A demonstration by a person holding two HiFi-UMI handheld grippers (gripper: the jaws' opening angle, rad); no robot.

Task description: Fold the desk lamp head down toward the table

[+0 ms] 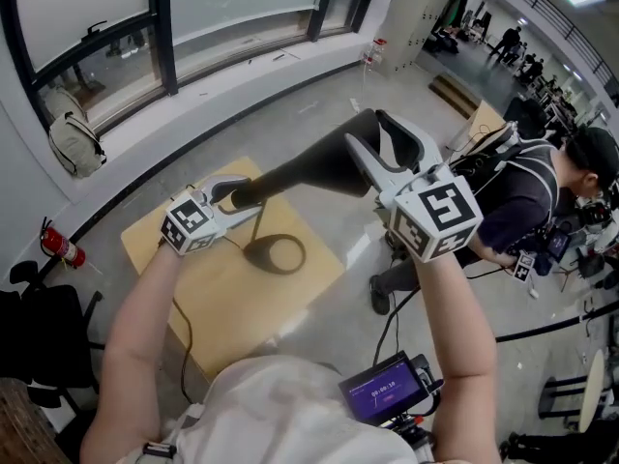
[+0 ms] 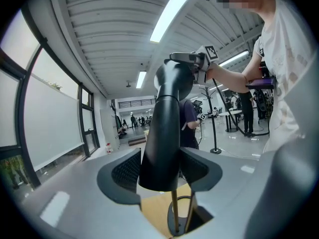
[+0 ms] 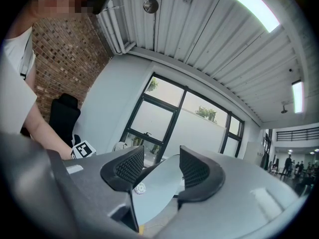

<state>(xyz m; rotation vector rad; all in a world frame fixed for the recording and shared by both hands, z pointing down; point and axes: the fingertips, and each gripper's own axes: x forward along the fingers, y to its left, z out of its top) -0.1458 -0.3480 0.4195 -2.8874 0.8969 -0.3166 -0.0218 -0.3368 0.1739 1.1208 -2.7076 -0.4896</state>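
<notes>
**Desk lamp held at both ends of the raised head**

1. Task item. We see the black desk lamp standing on a small light-wood worktop. Its ring base lies flat near the middle of the board. Thin stem rods rise from the base to the lamp head, which slants upward and is well clear of the worktop.

2. Tools. The left tool pinches the lower end of the lamp head just above the rods, with both ribbed pads against its sides. The right tool is closed on the upper, free end. We see the pale diffuser panel and a small round button between its pads.

3. Markings. Each tool carries a marker cube printed with black-and-white squares. A purple display at the person's waist shows digits that are too small for us to read.

4. Room. The worktop stands on a polished grey floor beside dark-framed windows.
   - A beige backpack rests on the ledge.
   - A red fire extinguisher stands near a black office chair.
   - A seated person is at the right.
   - We also see a brick wall and a ceiling strip light.
</notes>
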